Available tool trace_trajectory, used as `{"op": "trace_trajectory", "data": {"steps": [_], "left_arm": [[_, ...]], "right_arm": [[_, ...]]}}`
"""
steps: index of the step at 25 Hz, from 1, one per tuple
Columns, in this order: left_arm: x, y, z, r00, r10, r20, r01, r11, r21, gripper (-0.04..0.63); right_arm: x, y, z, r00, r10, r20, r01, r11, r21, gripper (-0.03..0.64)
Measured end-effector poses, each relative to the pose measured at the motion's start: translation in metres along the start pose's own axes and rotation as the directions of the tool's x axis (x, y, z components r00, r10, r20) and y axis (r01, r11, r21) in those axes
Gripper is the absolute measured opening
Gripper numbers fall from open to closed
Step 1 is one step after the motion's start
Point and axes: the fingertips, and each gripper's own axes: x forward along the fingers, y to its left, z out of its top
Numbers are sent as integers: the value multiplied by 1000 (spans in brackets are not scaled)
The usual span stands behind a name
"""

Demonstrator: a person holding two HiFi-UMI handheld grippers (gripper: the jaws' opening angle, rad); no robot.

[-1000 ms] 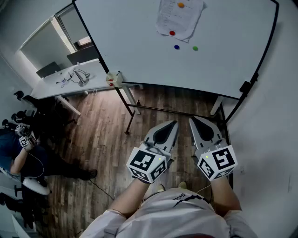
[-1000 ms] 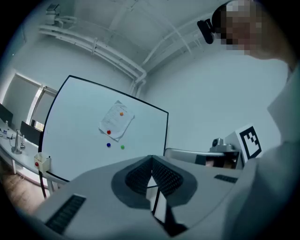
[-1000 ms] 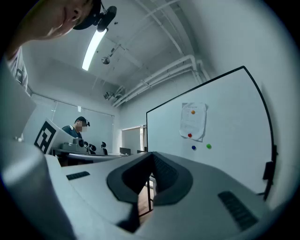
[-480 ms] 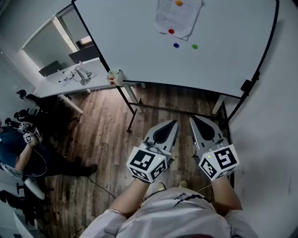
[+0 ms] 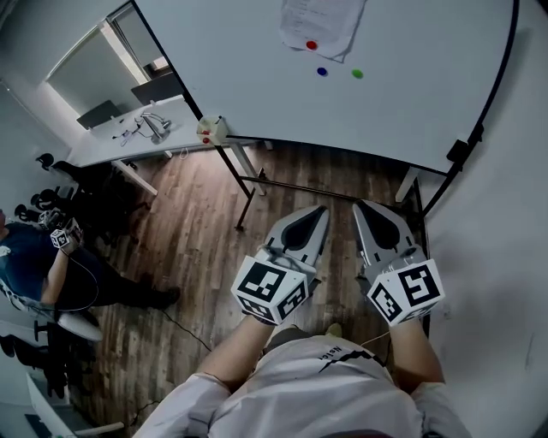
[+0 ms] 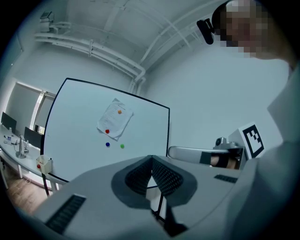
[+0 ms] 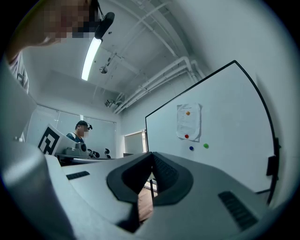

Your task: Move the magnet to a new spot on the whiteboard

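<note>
Below the whiteboard (image 5: pixel 257 85) edge, left gripper (image 5: pixel 323 210) and right gripper (image 5: pixel 358 206) hover closed, apart.

a white whiteboard (image 5: pixel 257 77) framed in black is carrying a white sheet of paper (image 5: pixel 321 19) and round magnets: a red magnet (image 5: pixel 312 44), a blue magnet (image 5: pixel 322 72), a green magnet (image 5: pixel 357 73) and an orange magnet (image 6: pixel 119 111). the light grey left gripper (image 5: pixel 323 209) and right gripper (image 5: pixel 359 205) are showing black ribbed pads (image 6: pixel 140 176) and marker cubes (image 5: pixel 270 289) patterned in black-and-white squares. brown wood-grain planks are streaking the floor (image 5: pixel 197 248). a seated person (image 5: pixel 24 250) is wearing dark blue.
</note>
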Motion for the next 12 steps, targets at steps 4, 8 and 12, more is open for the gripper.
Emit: {"op": "trace_trajectory", "data": {"steps": [4, 8, 12], "left_arm": [[9, -1, -2, 1000, 24, -9, -24, 1000, 12, 9], [14, 8, -3, 999, 43, -7, -43, 999, 14, 9], [22, 24, 1, 999, 48, 7, -48, 999, 13, 9]], "right_arm": [[1, -14, 2, 1000, -1, 17, 0, 1000, 22, 14], [6, -17, 2, 1000, 1, 12, -1, 1000, 15, 14], [21, -20, 0, 1000, -2, 3, 2, 1000, 6, 14]]}}
